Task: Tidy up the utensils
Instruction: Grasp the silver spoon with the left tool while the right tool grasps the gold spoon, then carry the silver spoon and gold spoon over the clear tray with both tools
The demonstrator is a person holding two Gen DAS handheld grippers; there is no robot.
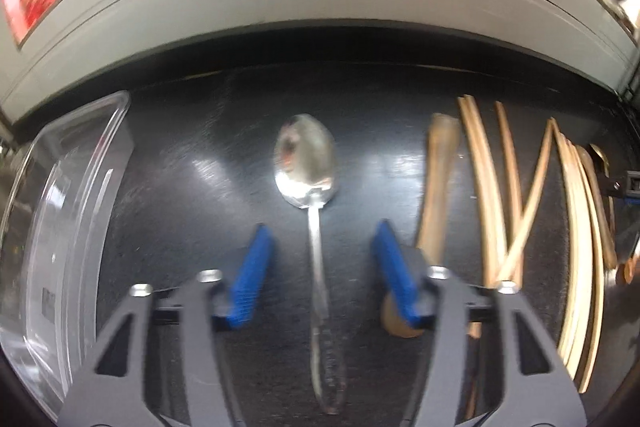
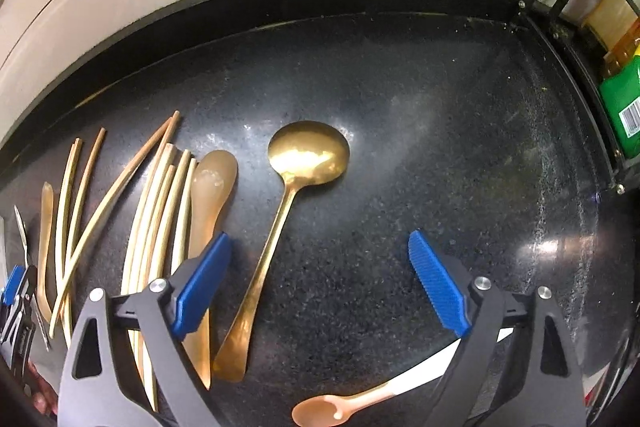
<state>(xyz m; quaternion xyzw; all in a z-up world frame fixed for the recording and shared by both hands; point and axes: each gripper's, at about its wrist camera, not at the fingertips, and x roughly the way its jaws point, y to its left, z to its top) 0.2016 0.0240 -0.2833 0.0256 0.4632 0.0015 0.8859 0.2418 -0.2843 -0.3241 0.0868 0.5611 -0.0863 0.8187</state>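
With both grippers low over the black counter (image 2: 400,115), looks like pickup stage: left gripper (image 1: 320,263) half-closed astride the steel spoon (image 1: 308,163) handle, pads just clear, bowl far side. Right gripper (image 2: 320,287) wide, gold ladle (image 2: 308,151) handle near its left pad, not centred. Next: likely pinch spoon, carry left to clear tub (image 1: 60,207).

Silver spoon (image 1: 310,163), gold ladle (image 2: 308,151), bamboo chopsticks (image 2: 160,211) flat on black counter (image 2: 400,107)
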